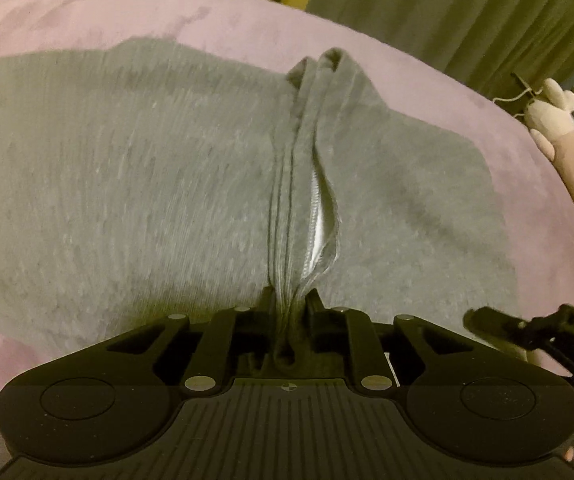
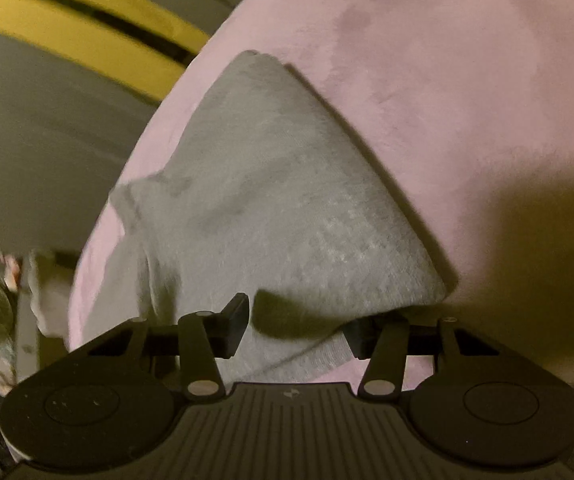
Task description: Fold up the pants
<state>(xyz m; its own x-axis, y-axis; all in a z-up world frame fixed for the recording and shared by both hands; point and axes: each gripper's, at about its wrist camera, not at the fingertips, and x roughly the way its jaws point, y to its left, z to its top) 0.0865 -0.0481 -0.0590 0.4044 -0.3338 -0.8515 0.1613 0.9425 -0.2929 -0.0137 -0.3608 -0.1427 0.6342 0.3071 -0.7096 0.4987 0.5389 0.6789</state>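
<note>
Grey knit pants lie spread on a pink blanket. My left gripper is shut on a bunched ridge of the pants' fabric, with a white inner seam showing just beyond the fingers. In the right wrist view the pants form a folded wedge on the blanket. My right gripper is open, its fingers either side of the near edge of the pants. The right gripper also shows in the left wrist view at the lower right.
Olive curtains hang behind the bed. A pale stuffed toy lies at the blanket's right edge. Yellow and black bands show beyond the blanket's left edge, with floor clutter at the lower left.
</note>
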